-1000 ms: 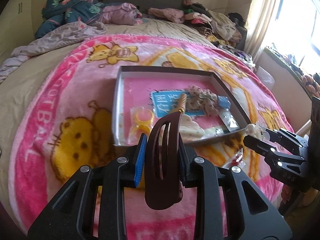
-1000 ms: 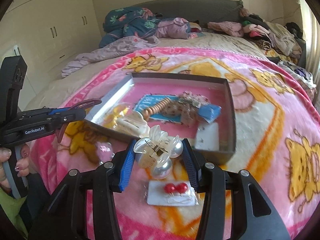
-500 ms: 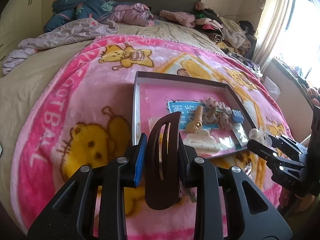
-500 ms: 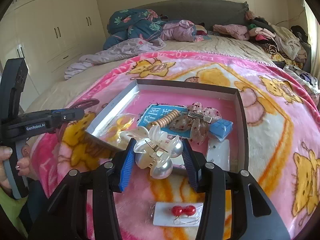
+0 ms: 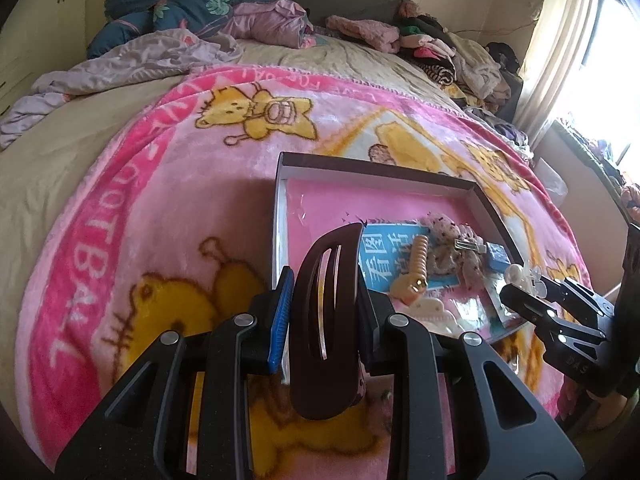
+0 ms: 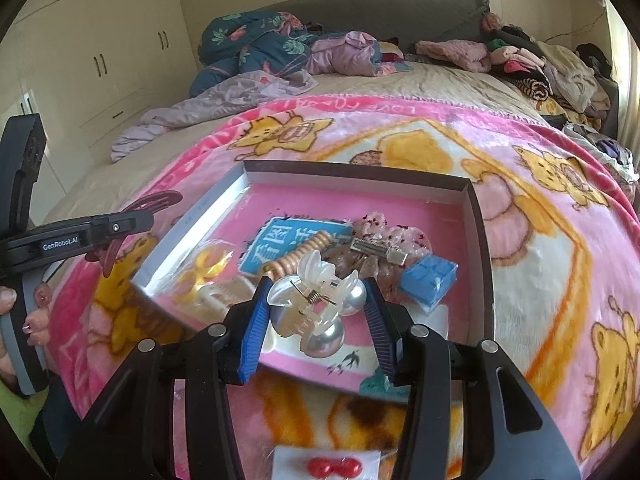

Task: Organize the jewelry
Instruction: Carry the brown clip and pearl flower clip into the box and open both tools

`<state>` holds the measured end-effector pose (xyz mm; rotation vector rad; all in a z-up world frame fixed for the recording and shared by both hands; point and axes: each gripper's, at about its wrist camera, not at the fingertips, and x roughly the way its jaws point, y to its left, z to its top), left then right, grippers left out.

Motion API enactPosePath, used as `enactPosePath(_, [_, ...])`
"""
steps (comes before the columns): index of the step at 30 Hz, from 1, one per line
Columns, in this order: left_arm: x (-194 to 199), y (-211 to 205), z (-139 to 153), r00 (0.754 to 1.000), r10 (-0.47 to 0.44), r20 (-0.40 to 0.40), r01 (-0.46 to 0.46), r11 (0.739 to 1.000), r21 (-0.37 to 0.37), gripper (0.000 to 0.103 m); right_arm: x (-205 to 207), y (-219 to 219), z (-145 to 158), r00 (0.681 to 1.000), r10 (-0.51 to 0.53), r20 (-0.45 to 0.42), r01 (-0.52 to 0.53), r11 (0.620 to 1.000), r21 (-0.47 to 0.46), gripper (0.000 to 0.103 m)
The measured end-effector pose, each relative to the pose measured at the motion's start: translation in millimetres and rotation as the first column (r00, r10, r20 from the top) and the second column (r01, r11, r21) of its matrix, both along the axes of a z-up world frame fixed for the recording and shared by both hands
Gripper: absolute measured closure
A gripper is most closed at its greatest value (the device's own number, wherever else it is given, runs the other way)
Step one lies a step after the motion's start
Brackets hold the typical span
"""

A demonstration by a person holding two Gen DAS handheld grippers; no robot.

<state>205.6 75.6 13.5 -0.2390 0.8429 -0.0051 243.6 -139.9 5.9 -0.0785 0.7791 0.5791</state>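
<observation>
My left gripper (image 5: 326, 300) is shut on a dark brown hair clip (image 5: 326, 320), held above the blanket just left of the box's near left corner. My right gripper (image 6: 316, 304) is shut on a clear claw clip with pearl balls (image 6: 316, 300), held over the box's near edge. The shallow box (image 6: 352, 170) has a pink floor and holds a blue card (image 6: 280, 246), an orange spiral piece (image 6: 298, 258), a speckled bow clip (image 6: 380, 246), a blue packet (image 6: 428, 278) and a yellow item (image 6: 204, 268). The left gripper also shows in the right wrist view (image 6: 132, 220).
A packet with red ball earrings (image 6: 330, 466) lies on the pink cartoon blanket (image 5: 160, 200) in front of the box. Crumpled quilts (image 5: 180, 4) and piled clothes (image 5: 452, 56) lie at the bed's far end. A curtain and window are at the right.
Both grippers have moved forward toward the box with their clips still held. The left view has swung left, so the box now sits further right. The right gripper now reaches over the box's near edge.
</observation>
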Motion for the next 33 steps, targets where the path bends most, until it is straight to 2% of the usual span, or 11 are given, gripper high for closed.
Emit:
enactPosePath(15, [30.4,0.1,-28.5,0.998,-0.016,-0.054,0.015,1.0,-0.02,0.083,44.6,6.0,-30.0,0.998,-0.035,-0.059,0.033,0.999,-0.028,0.059])
enactPosePath(27, [37.6,-3.0,-39.6,0.996,-0.024,-0.081,0.023,1.0,-0.008,0.082,55.6,13.8,-40.5,0.995,-0.037,-0.09,0.034,0.999,-0.037,0.058])
enactPosePath(30, [37.6,-4.3,-40.0,0.996,-0.028,-0.083,0.027,1.0,-0.004,0.082,54.0,12.5,-38.2,0.995,-0.037,-0.089,0.035,0.999,-0.023,0.055])
enactPosePath(33, [37.5,-5.6,-39.1,0.996,-0.031,-0.082,0.031,1.0,-0.001,0.076,51.0,12.0,-35.2,0.996,-0.035,-0.082,0.033,0.999,-0.026,0.053])
